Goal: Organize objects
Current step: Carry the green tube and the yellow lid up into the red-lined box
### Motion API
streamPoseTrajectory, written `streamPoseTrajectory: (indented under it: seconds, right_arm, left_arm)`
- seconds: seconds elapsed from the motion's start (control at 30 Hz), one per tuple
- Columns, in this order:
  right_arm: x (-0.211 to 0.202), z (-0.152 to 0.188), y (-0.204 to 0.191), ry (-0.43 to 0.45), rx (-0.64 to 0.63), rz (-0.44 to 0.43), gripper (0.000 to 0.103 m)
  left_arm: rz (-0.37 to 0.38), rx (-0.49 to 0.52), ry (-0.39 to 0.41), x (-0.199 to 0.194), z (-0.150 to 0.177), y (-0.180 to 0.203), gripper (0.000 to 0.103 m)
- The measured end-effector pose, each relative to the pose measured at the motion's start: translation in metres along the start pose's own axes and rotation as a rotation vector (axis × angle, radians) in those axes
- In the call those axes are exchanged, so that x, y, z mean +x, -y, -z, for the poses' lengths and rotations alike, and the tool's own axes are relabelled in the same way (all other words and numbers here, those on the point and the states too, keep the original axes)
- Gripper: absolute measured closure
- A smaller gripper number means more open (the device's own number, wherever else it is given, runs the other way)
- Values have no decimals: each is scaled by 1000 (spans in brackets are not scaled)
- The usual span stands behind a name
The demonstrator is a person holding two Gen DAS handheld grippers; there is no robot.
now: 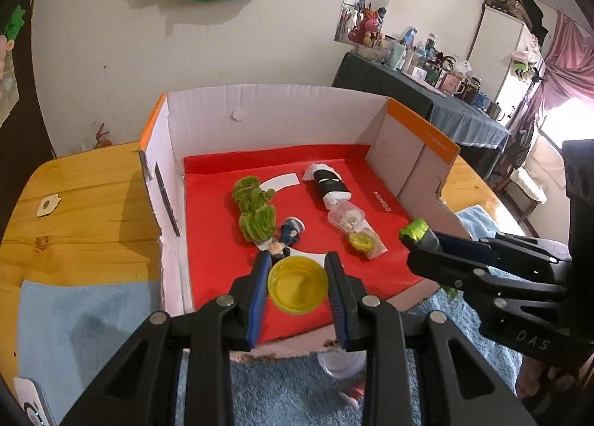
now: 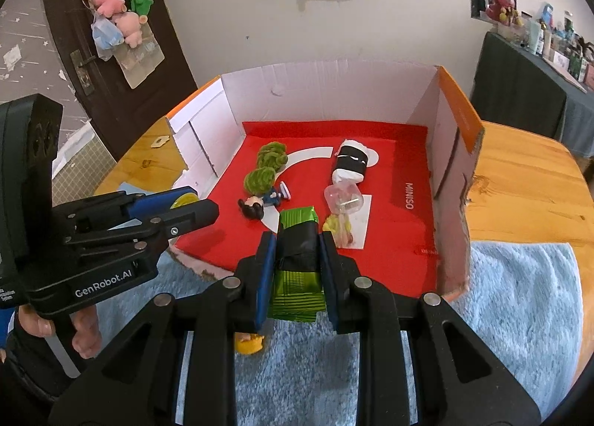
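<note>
My left gripper (image 1: 298,279) is shut on a yellow round lid (image 1: 298,285) and holds it over the front of the red-lined cardboard box (image 1: 260,114). My right gripper (image 2: 297,255) is shut on a green foil packet with a black band (image 2: 297,259), over the box's front edge; it also shows in the left wrist view (image 1: 417,231). Inside the box lie green fuzzy pompoms (image 1: 254,207), a small blue-clad figurine (image 1: 287,238), a black-and-white roll (image 1: 328,184), a clear plastic capsule (image 1: 347,218) and a yellow item in a clear bag (image 1: 364,242).
The box stands on a wooden table (image 1: 74,210) with a light blue towel (image 2: 519,314) in front. A yellow toy (image 2: 250,344) lies on the towel under my right gripper. A white cup (image 1: 339,364) and a small red item (image 1: 352,392) lie below my left gripper.
</note>
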State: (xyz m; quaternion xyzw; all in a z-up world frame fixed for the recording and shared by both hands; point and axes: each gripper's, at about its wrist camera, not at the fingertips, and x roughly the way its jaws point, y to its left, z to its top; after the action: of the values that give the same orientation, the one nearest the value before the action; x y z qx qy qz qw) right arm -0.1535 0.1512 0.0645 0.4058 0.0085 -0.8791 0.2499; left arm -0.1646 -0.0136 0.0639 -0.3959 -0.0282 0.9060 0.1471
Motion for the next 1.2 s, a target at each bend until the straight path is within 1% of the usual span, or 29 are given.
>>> streamPoseTrajectory:
  seconds: [0.37, 0.57, 0.73, 0.97, 1.2]
  right_arm:
    - [25, -13, 7, -36, -2, -4, 81]
    - [41, -12, 12, -73, 5, -12, 81]
    - [53, -10, 14, -110, 8, -17, 81]
    - [68, -8, 18, -165, 7, -15, 80]
    - [74, -7, 31, -177, 35, 8, 80]
  left_arm:
    - [-3, 0, -38, 26, -8, -4, 72]
    - [0, -8, -68, 40, -7, -8, 72]
    - [6, 2, -105, 51, -2, -6, 72]
    - [17, 8, -136, 62, 2, -4, 72]
    - [11, -3, -148, 73, 0, -10, 72]
